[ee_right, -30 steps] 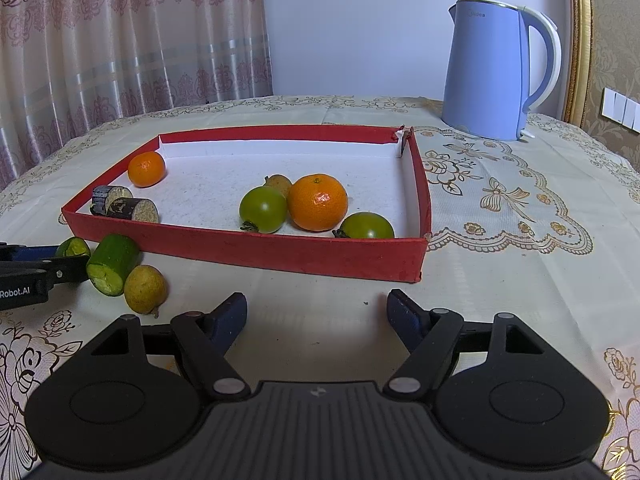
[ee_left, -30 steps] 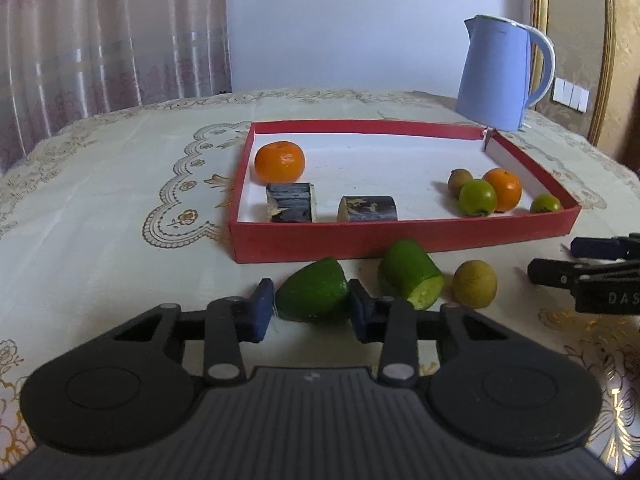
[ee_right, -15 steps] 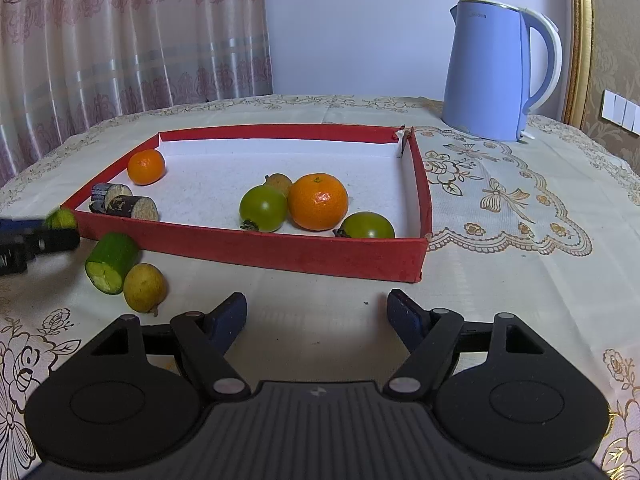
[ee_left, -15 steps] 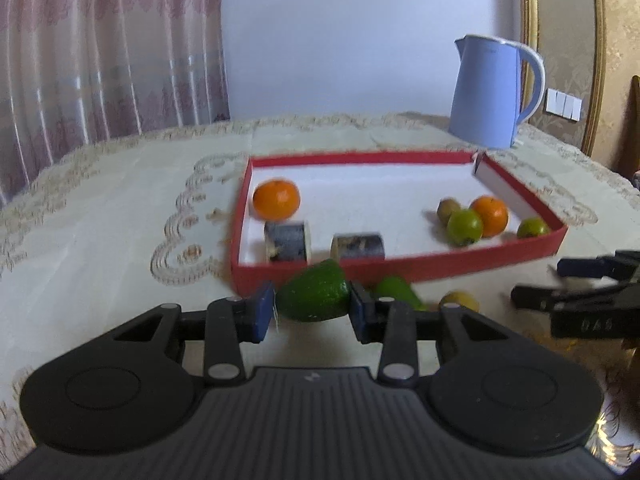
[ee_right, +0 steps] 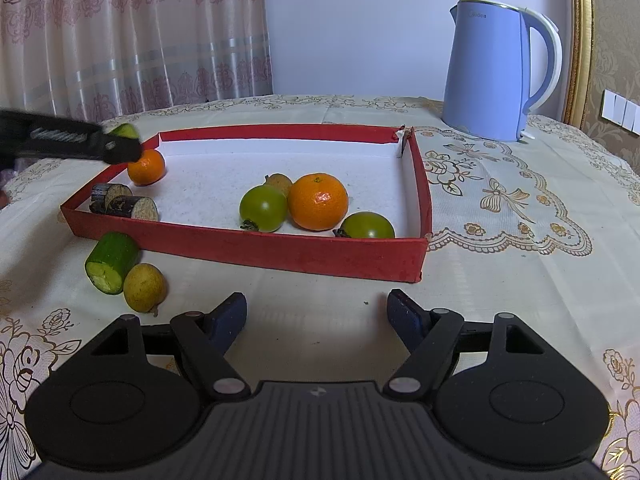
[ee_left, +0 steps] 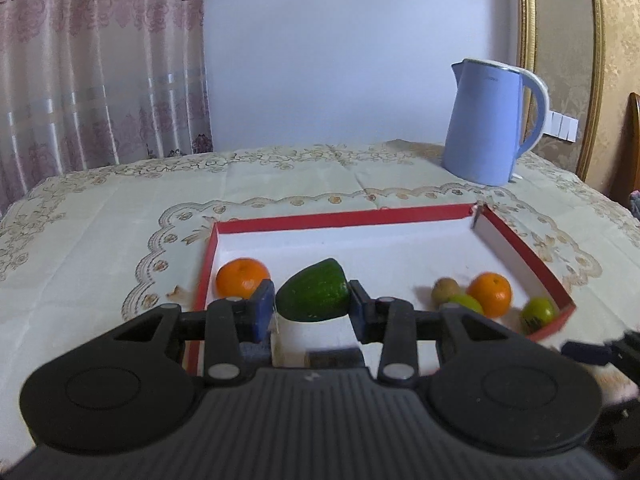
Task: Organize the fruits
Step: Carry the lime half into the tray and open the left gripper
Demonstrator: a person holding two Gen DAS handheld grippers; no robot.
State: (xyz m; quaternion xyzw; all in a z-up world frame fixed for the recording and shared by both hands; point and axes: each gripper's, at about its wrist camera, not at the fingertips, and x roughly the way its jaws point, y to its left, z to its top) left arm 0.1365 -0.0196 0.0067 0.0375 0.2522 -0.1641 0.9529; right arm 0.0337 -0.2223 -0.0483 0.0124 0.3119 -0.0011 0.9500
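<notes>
A green cucumber end piece (ee_left: 312, 296) hangs clamped over the red tray (ee_left: 520, 240), near an orange (ee_left: 242, 278).

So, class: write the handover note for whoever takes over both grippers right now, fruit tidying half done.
Left gripper: shut on the green cucumber end piece, held above the red tray.
Right gripper: open, empty, hovering over the tablecloth in front of the tray.
In the tray: two oranges, two green tomatoes, a small brown fruit, two dark cane pieces.
Left to do: put the held piece down; cucumber chunk and yellow-brown fruit lie outside the tray.
</notes>
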